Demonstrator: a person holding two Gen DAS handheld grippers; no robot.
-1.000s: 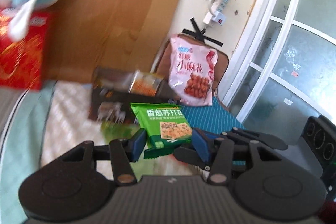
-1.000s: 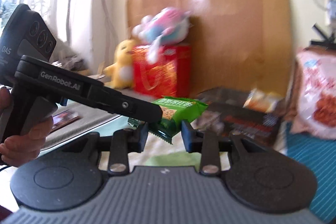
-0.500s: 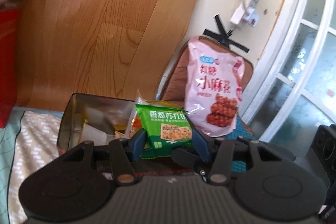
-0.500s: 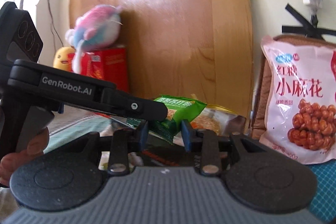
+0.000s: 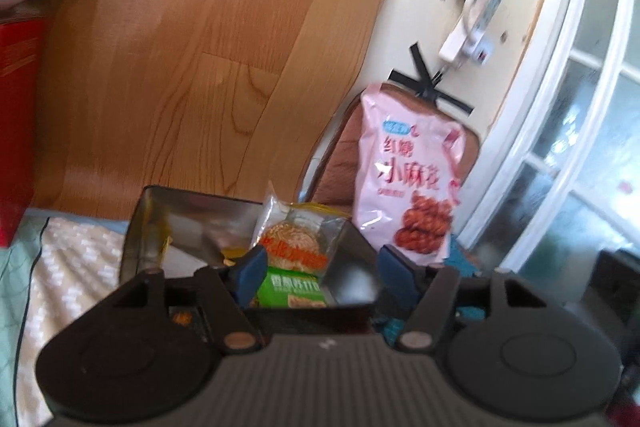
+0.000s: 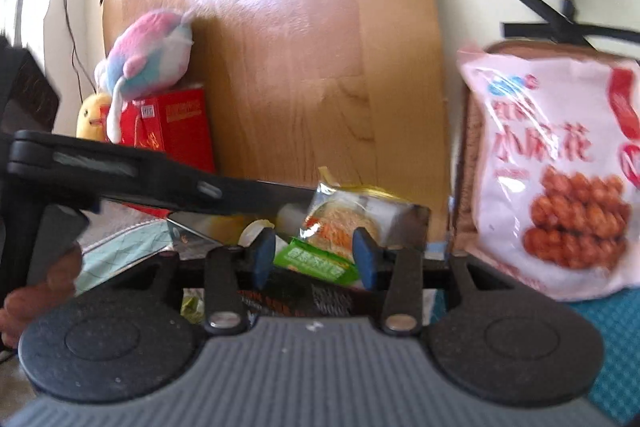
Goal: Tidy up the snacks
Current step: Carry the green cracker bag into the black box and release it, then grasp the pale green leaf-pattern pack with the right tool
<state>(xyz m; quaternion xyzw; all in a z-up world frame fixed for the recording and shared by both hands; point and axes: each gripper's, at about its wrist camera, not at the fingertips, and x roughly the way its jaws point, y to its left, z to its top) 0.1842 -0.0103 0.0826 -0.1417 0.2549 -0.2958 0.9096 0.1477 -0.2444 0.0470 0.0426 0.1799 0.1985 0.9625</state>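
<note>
A: Both sets of jaws are opening. The green cracker packet lies between the left gripper's blue pads, and neither pad seems to press on it any more. The same goes for the right gripper: the packet sits in the gap with daylight on either side.

B: So it's being let go into the metal tin?

A: That's my reading. It looks to have settled just ahead of the fingertips, inside the tin's near edge, below the clear-wrapped noodle cake that leans up behind it.

B: How would you finish the release cleanly?

A: Let the jaws spread well clear before pulling back, and draw each tool straight out along its own line so a pad doesn't snag the crinkly wrapper and drag it over the rim.

B: Which way does the packet run?

A: From the left camera, its printed face is up and the long axis seems to run away from the tool, top end farthest. From the right camera it lies slantwise, low end towards the right pad. The blur leaves me unsure of more.
</note>
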